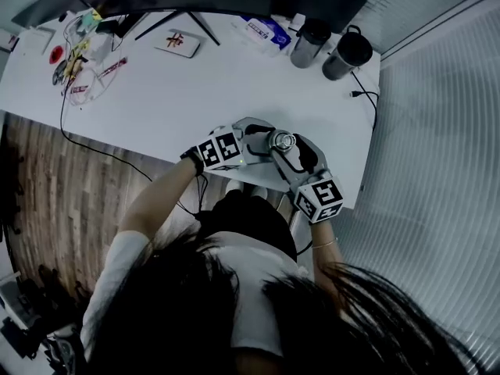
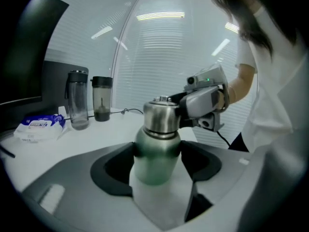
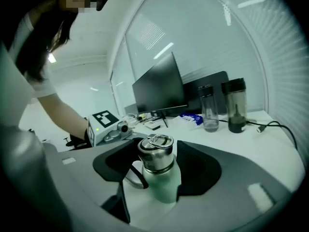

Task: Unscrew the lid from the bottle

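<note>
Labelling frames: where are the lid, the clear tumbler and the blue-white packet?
lid (image 2: 161, 116), left gripper view, steel side wall
clear tumbler (image 2: 78, 103), left gripper view, mid body
blue-white packet (image 2: 41, 125), left gripper view, top face

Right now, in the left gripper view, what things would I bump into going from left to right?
Blue and white packet → clear bottle → dark cup → green bottle → person's white shirt

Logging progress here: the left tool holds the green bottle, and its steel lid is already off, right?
Wrong on the lid: the left gripper view shows the steel lid on the green bottle, not off. The left tool does hold the bottle.
</note>
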